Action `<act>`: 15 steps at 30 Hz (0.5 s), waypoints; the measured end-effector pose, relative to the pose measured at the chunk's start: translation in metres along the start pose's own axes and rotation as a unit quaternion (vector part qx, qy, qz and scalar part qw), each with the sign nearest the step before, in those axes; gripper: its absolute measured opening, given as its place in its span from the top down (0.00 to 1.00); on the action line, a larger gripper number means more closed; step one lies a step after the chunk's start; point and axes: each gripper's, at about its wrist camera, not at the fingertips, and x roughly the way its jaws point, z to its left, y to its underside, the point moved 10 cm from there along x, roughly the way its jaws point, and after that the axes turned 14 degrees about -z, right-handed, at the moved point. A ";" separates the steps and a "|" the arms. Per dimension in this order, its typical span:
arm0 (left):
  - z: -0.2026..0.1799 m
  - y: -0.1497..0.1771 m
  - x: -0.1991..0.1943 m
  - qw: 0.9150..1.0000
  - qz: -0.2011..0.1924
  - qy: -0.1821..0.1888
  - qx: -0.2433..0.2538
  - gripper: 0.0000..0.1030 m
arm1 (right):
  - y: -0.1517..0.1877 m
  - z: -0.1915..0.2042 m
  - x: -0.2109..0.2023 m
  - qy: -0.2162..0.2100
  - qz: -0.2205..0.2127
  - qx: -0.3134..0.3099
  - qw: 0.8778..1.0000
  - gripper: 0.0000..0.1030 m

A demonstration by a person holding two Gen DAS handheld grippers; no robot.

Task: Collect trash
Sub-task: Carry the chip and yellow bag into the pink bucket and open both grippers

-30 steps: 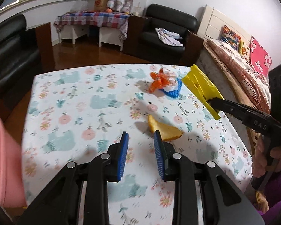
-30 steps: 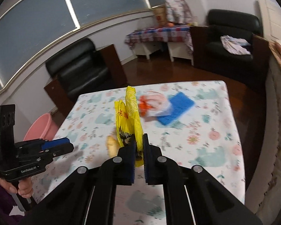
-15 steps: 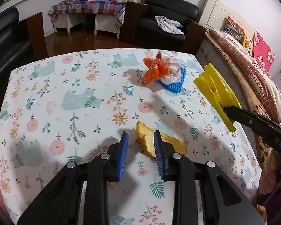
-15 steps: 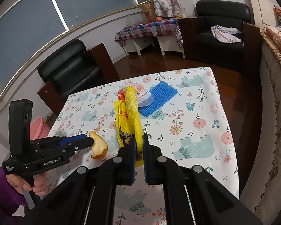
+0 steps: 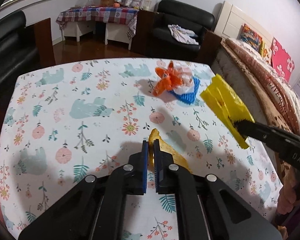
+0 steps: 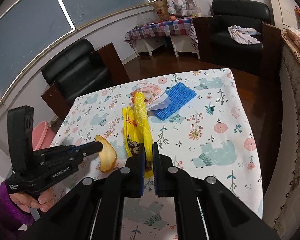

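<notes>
We see a table covered with a white cloth (image 5: 86, 108) printed with pale bears and flowers, viewed from two hand-held grippers. Our left gripper (image 5: 150, 146) has just been closing, and its blue pads now pinch the upper edge of a curled, yellow-orange fruit peel (image 5: 170, 152) near the front middle of the table. In the right wrist view the peel (image 6: 107, 154) hangs from the tip of that gripper (image 6: 99, 146), its lower end at or just above the cloth; we cannot tell which. A hand (image 6: 33, 200) in a purple sleeve holds its grip.

Our right gripper (image 6: 149, 150) has its jaws nearly together, clamped on the lower end of a yellow plastic bag (image 6: 139, 124), which stands up from the pads just beside the peel.

Farther back on the table, a crumpled orange-and-white wrapper (image 5: 172, 78) rests on a blue foam mesh sleeve (image 5: 190, 94), well apart from the peel.
</notes>
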 end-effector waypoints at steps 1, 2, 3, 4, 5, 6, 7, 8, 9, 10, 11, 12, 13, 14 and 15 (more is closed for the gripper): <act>0.002 -0.001 -0.003 1.000 -0.003 -0.001 -0.003 0.95 | 0.000 0.003 0.000 -0.001 0.001 -0.001 1.000 0.94; 0.005 -0.003 -0.007 1.000 -0.008 -0.004 -0.005 0.95 | 0.000 0.004 0.000 -0.003 0.001 -0.003 1.000 0.94; 0.005 -0.006 -0.009 1.000 -0.011 -0.006 -0.006 0.95 | 0.000 0.007 0.001 -0.005 0.001 -0.005 1.000 0.94; 0.007 -0.008 -0.014 1.000 -0.017 -0.009 -0.005 0.95 | 0.000 0.010 0.001 -0.007 0.001 -0.007 1.000 0.94; 0.009 -0.011 -0.017 1.000 -0.022 -0.012 -0.004 0.95 | 0.000 0.013 0.001 -0.009 0.001 -0.009 1.000 0.94; 0.010 -0.013 -0.021 1.000 -0.026 -0.015 -0.003 0.95 | 0.000 0.017 0.002 -0.012 0.001 -0.011 1.000 0.94; 0.012 -0.015 -0.025 0.999 -0.030 -0.019 -0.001 0.95 | 0.000 0.020 0.002 -0.014 0.001 -0.013 1.000 0.94; 0.013 -0.017 -0.027 0.999 -0.033 -0.022 0.001 0.95 | 0.000 0.022 0.003 -0.016 0.002 -0.015 1.000 0.94; 0.015 -0.019 -0.032 0.999 -0.037 -0.027 0.003 0.95 | 0.000 0.027 0.004 -0.019 0.002 -0.017 1.000 0.94; 0.018 -0.020 -0.036 0.999 -0.040 -0.032 0.005 0.95 | 0.000 0.030 0.004 -0.021 0.002 -0.018 1.000 0.94; 0.022 -0.021 -0.039 0.998 -0.043 -0.037 0.006 0.95 | 0.000 0.034 0.005 -0.024 0.002 -0.021 0.999 0.94; 0.025 -0.022 -0.042 0.998 -0.046 -0.041 0.004 0.95 | -0.001 0.037 0.005 -0.026 0.003 -0.023 0.999 0.94; 0.028 -0.023 -0.046 0.998 -0.048 -0.044 0.002 0.95 | -0.001 0.041 0.006 -0.029 0.003 -0.026 0.999 0.94; 0.032 -0.023 -0.049 0.998 -0.050 -0.048 -0.002 0.95 | -0.001 0.046 0.007 -0.032 0.004 -0.028 0.999 0.94; 0.035 -0.023 -0.052 0.997 -0.052 -0.051 -0.005 0.95 | -0.001 0.050 0.008 -0.036 0.004 -0.031 0.999 0.94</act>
